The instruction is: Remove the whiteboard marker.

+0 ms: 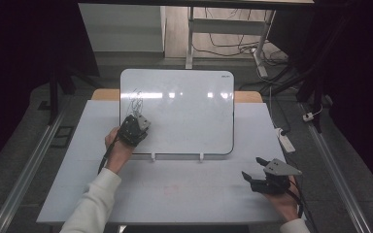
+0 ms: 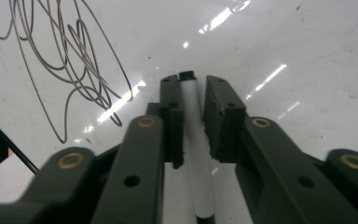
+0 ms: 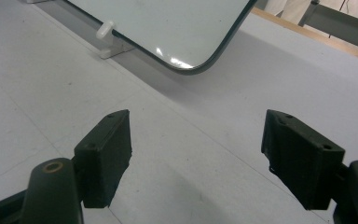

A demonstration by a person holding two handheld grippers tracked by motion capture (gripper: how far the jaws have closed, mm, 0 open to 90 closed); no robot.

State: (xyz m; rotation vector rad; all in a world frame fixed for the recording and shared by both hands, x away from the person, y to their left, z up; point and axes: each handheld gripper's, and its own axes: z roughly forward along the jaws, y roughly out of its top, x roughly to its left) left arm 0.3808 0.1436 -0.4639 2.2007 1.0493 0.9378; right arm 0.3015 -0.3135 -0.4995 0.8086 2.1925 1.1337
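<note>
From the high view, the left hand-held gripper (image 1: 137, 127) sits over the lower left part of the whiteboard (image 1: 189, 104), right below a tangle of scribbles (image 1: 135, 99). The board leans back on the table (image 1: 175, 194), propped on two little white clips. The right hand-held gripper (image 1: 261, 175) hangs low over the table's right side, well apart from the board and holding nothing.

The left gripper view is where it gets clear: there's a marker (image 2: 196, 154) running lengthwise between the jaws, white barrel with a dark tip end pointing at the board. The jaws are closed in snug on the barrel from both sides, so I'd call that a grip. The scribbles (image 2: 70, 70) are up and to the left of the tip, near but not touching. I can't tell if the tip is actually on the board.

Handling-wise, I'd guess the marker is light, stiff and smooth plastic, so it could slip or roll in the pads if you squeeze lazily. Mid-barrel, like it's held now, seems the sane spot. The board looks glossy and only propped up, so pushing hard might tip or slide it.

In the right gripper view, the right hand-held gripper (image 3: 198, 158) has its jaws wide apart, with bare table between them, and the board's rounded lower corner (image 3: 191, 65) and one clip (image 3: 106, 30) farther ahead.
</note>
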